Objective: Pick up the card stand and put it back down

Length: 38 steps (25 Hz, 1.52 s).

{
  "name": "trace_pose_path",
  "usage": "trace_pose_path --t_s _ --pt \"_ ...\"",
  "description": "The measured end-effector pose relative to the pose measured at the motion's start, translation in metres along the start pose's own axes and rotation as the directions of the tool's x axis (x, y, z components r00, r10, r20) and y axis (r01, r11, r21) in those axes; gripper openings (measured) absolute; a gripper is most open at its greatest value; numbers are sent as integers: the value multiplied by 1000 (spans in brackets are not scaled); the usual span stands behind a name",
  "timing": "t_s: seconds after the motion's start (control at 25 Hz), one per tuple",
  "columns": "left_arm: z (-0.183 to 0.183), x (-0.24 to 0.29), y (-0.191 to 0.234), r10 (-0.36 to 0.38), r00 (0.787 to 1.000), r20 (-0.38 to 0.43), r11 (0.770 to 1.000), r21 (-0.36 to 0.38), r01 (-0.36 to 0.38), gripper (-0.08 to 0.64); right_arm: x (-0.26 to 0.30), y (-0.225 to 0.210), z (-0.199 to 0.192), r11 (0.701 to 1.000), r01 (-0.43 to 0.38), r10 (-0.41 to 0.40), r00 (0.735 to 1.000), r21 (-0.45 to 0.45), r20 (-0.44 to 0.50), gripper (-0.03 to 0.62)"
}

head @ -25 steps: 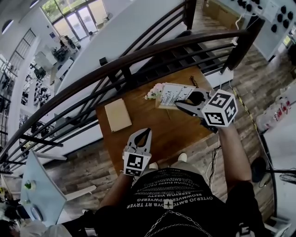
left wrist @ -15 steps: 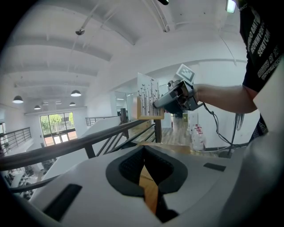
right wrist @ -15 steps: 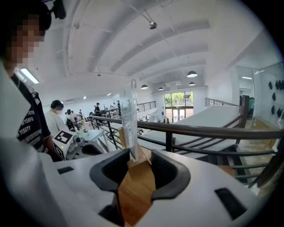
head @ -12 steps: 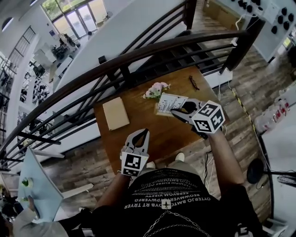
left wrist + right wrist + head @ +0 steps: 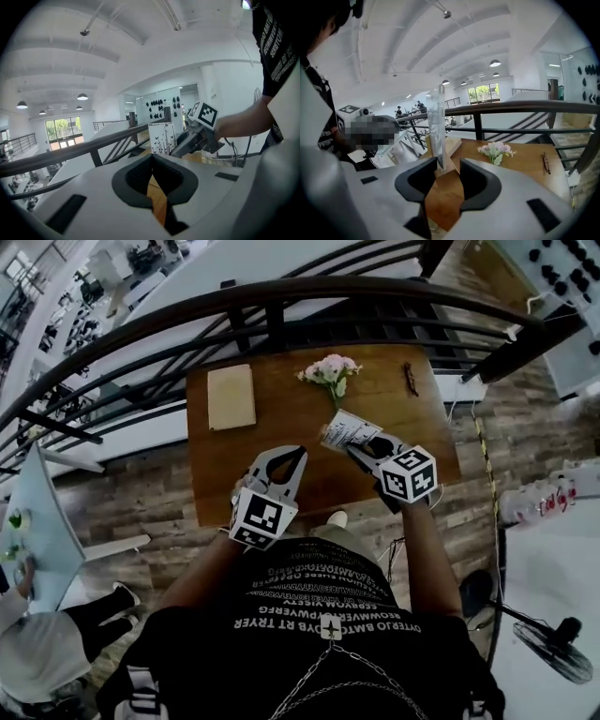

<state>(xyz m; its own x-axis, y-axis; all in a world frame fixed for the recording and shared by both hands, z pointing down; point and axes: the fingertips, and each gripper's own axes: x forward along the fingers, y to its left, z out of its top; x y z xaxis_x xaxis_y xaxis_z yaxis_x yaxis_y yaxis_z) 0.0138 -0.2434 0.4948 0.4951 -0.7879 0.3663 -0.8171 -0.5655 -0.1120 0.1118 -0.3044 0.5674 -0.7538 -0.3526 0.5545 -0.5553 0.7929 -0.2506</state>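
Fingers (image 5: 480,183) of the right gripper (image 5: 443,164) pinching the card stand (image 5: 436,117) by its wooden foot, card upright and edge-on. Down near the worktop (image 5: 281,413), short of the flowers (image 5: 330,369); touching or not, unclear.

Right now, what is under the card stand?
Brown wooden table shows under the clear, wood-based card stand held by the right claw. The spot beneath its base is covered.

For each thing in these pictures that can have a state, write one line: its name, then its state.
card stand, clamped at its wooden base, card upright; cannot tell if it touches the table
right gripper, shut on the card stand
left gripper, shut, empty
tan notebook, closed, flat on the table
flowers, lying on the table
glasses, lying on the table
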Motion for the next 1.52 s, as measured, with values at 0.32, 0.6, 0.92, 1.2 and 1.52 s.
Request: trace_pose_path --t_s 0.32,0.6,0.92,1.2,1.52 --pt "-3 16 -5 43 999 -12 999 -30 -43 20 17 -23 -37 1000 -15 16 999 15 -48 161" --pt "-22 20 -3 136 988 -68 986 -89 -142 20 40 -47 -67 998 -56 56 991 3 -123 161" --pt "-37 20 -1 260 957 -132 950 -142 -278 20 76 -75 -102 995 -101 96 978 -22 -188 161" --pt "-54 6 -10 322 924 -204 918 -171 -358 20 111 -82 -148 990 -131 117 963 -44 -244 161" --pt "-72 -22 -10 362 891 -273 892 -174 -416 20 145 -83 -182 985 -146 117 955 -88 -274 161"
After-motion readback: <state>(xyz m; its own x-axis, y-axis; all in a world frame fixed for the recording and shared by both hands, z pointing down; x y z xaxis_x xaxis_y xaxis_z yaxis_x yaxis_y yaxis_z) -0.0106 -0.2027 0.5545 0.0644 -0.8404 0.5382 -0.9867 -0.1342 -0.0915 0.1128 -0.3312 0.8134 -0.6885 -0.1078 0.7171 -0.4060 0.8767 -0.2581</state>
